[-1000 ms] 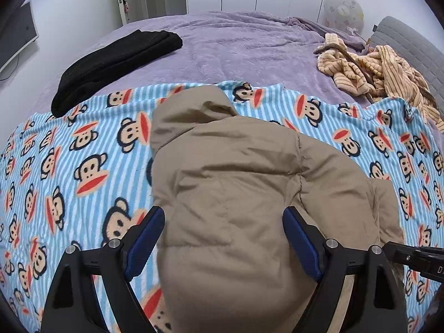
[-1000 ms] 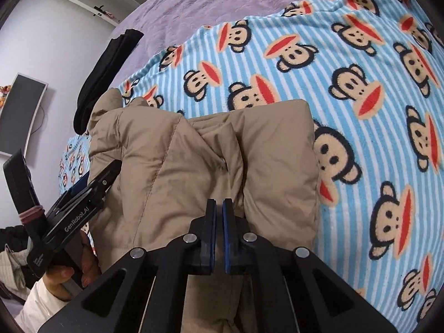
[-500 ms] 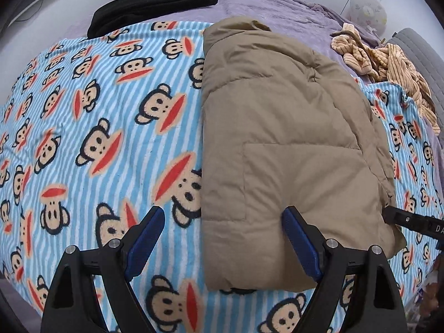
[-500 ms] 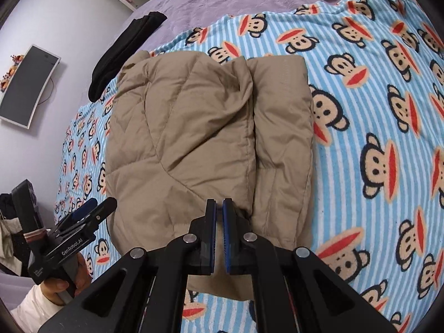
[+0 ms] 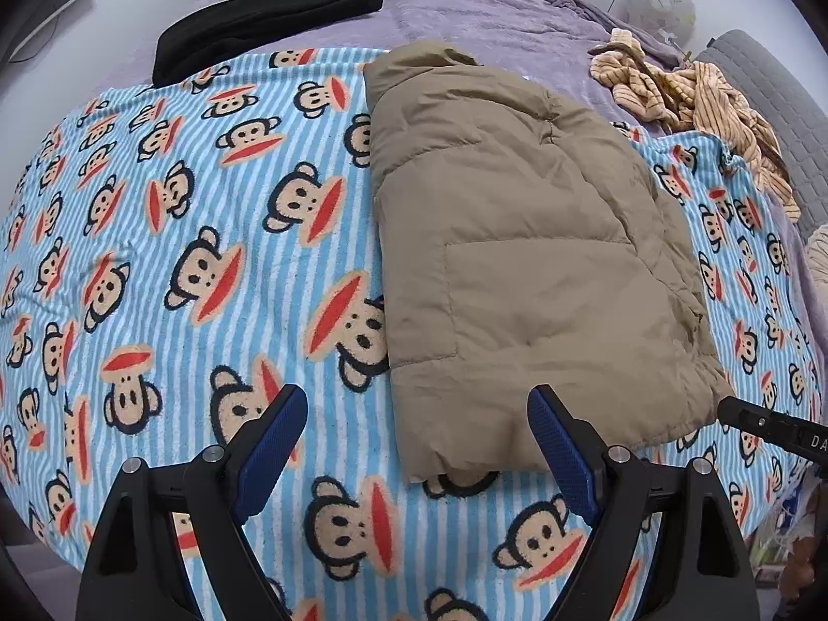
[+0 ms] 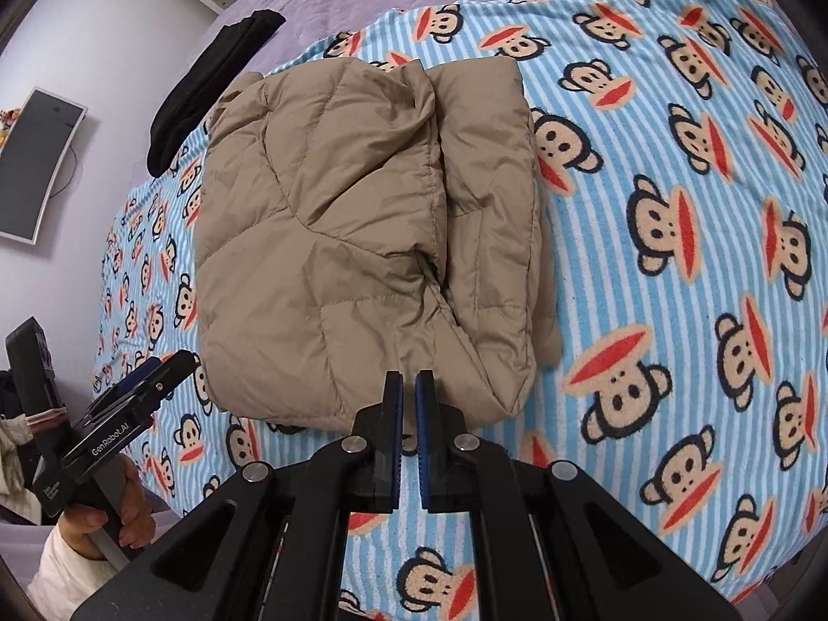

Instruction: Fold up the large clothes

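A tan puffer jacket (image 5: 522,253) lies folded into a rough rectangle on a blue striped monkey-print blanket (image 5: 181,269). It also shows in the right wrist view (image 6: 362,238), with a folded flap along its right side. My left gripper (image 5: 416,440) is open and empty, hovering just off the jacket's near edge. My right gripper (image 6: 408,403) is shut with nothing between its pads, just short of the jacket's near edge. The left gripper also shows at the lower left of the right wrist view (image 6: 150,378).
A black garment (image 5: 264,20) lies at the far left on the purple bedspread (image 5: 491,5). A crumpled tan striped garment (image 5: 693,98) lies at the far right beside a grey headboard (image 5: 776,88). A screen (image 6: 36,165) hangs on the wall.
Both grippers have pulled back toward the near edge of the bed, away from the jacket. The jacket now lies flat and free of both.
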Demonstrator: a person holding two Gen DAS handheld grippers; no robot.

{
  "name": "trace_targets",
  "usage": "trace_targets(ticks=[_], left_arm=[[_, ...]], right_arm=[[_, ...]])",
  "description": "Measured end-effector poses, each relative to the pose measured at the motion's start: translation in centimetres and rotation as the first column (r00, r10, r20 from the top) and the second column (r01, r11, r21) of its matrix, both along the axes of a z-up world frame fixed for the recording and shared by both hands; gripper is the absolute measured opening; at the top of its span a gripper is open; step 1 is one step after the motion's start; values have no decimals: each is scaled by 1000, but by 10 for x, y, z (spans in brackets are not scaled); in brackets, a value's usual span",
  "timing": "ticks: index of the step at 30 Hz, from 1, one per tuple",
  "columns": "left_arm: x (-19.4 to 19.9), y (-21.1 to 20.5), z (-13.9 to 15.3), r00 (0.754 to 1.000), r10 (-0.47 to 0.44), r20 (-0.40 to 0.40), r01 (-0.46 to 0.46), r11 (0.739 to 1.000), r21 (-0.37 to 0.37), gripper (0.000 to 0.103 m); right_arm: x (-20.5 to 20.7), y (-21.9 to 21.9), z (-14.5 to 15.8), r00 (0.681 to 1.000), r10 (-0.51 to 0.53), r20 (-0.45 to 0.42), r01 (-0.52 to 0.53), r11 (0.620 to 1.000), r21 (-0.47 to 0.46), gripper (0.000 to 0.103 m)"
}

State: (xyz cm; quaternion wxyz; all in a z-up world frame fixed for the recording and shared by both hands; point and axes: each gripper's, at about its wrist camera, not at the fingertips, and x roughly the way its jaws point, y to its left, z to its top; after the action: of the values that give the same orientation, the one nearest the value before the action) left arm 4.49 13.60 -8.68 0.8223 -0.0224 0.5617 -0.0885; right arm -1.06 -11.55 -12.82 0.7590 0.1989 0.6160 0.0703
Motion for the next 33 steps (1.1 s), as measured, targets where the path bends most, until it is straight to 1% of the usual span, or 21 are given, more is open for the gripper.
trace_targets(ticks=[6,10,12,13,14,16,18,20,22,23,27,30,32,33], left_arm=[[-12,4,9,998,-56,-5,56,998,18,87],[-27,7,33,997,-75,33,75,997,8,87],[-32,8,43,996,-67,50,67,998,15,101],[-36,9,49,996,-55,73,54,998,25,103],[-40,10,56,994,-41,98,37,999,40,103],[-43,12,64,994,-12,105,7,998,56,103],[-45,15,71,994,24,103,-28,999,39,103],[-48,16,79,993,51,109,-54,998,31,103],[-52,15,86,990,63,124,-69,997,42,103],[-54,15,91,989,69,132,-76,996,50,103],[-60,13,103,983,87,159,-98,993,64,103],[-64,12,111,979,92,181,-108,991,77,103],[-67,10,116,977,94,192,-111,990,83,103],[-68,10,117,976,94,196,-113,990,86,103]], right_arm=[[-20,13,6,999,-47,-17,47,999,-6,5],[-28,22,15,999,-32,-20,32,999,-19,5],[-29,26,24,1000,-14,-3,13,999,-39,5],[-30,27,29,1000,-5,9,6,999,-48,5],[-29,29,35,1000,3,23,-2,998,-57,5],[-27,31,45,999,17,50,-13,998,-68,6],[-24,31,56,997,26,74,-20,997,-80,6],[-25,29,66,995,27,100,-18,996,-93,19],[-29,26,77,990,19,143,-3,994,-111,72],[-31,25,84,985,15,173,7,992,-126,77],[-35,25,101,974,21,227,22,983,-182,79],[-36,24,110,966,14,258,42,976,-212,86],[-38,25,115,959,23,281,43,973,-229,95],[-39,25,117,954,28,299,45,971,-235,103]])
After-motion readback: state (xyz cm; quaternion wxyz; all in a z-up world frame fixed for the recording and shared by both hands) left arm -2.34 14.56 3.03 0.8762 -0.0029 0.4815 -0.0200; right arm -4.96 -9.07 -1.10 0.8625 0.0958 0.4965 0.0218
